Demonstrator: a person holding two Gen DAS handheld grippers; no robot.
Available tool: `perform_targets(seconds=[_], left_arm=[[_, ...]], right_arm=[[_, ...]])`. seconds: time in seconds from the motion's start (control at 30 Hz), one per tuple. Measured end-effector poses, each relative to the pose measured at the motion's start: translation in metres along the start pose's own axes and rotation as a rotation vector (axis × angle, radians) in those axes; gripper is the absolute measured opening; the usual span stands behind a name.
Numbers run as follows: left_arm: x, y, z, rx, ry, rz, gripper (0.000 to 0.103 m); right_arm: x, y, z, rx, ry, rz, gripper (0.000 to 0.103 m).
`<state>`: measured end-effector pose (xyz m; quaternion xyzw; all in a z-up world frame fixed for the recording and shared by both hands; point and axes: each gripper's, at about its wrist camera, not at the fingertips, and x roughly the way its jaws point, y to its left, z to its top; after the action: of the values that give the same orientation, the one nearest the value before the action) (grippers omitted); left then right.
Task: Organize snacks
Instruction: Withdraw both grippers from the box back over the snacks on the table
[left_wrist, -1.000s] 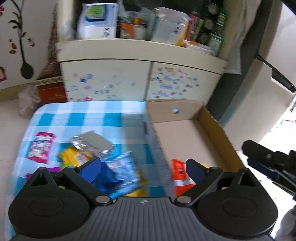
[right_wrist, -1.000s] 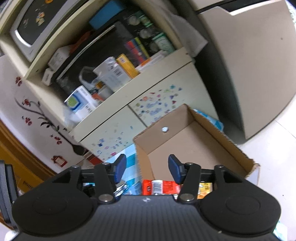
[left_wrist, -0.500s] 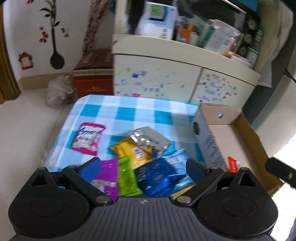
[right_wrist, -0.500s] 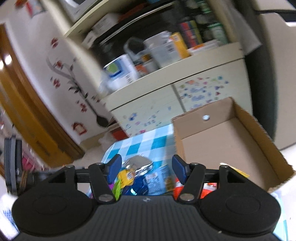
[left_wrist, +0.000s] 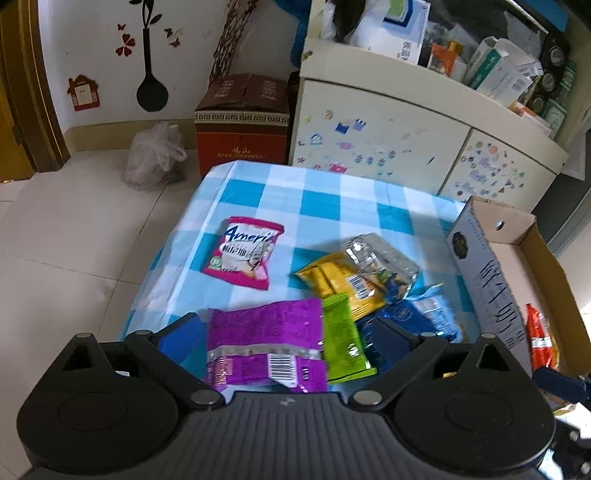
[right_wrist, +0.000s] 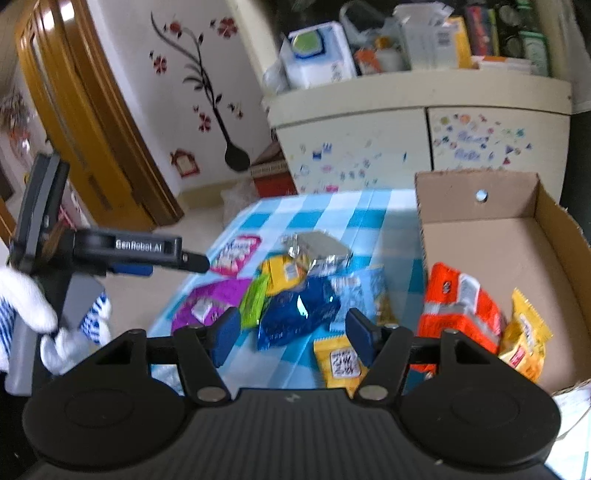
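Two grippers, both empty. Both wrist views have swung off the cardboard box (right_wrist: 546, 236) toward the snack pile on the checked cloth (left_wrist: 325, 199), so a drop-off looks finished and the next pick is starting. Right gripper (right_wrist: 291, 332), lower centre, jaws have just been opening, nothing between them; dark blue packet (right_wrist: 295, 314) lies past the tips. Left gripper (left_wrist: 284, 338) jaws spread wide, purple packet (left_wrist: 266, 339) and green packet (left_wrist: 343, 336) lie beyond the gap, not pinched. Orange packet (right_wrist: 458, 306) and a yellow packet (right_wrist: 524, 343) already sit inside the box at right. Pink packet (left_wrist: 243, 251) lies alone, centre left. Most snacks remain unboxed.
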<state>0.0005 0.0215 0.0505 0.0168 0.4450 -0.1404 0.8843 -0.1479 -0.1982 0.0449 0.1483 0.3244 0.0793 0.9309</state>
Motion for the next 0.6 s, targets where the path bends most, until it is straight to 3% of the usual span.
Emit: perform_targets(seconds=[0.27, 0.47, 0.6], left_arm=[[0.027, 0.020, -0.008, -0.053, 0.044, -0.011, 0.100], [0.046, 0.032, -0.010, -0.158, 0.082, -0.017, 0.100], [0.054, 0.030, -0.011, -0.156, 0.092, 0.002, 0.100]], right_arm=[[0.024, 0.011, -0.018, -0.028, 0.063, -0.051, 0.068], [0.041, 0.011, -0.030, -0.016, 0.075, -0.151, 0.068], [0.050, 0.012, -0.035, -0.035, 0.083, -0.193, 0.068]])
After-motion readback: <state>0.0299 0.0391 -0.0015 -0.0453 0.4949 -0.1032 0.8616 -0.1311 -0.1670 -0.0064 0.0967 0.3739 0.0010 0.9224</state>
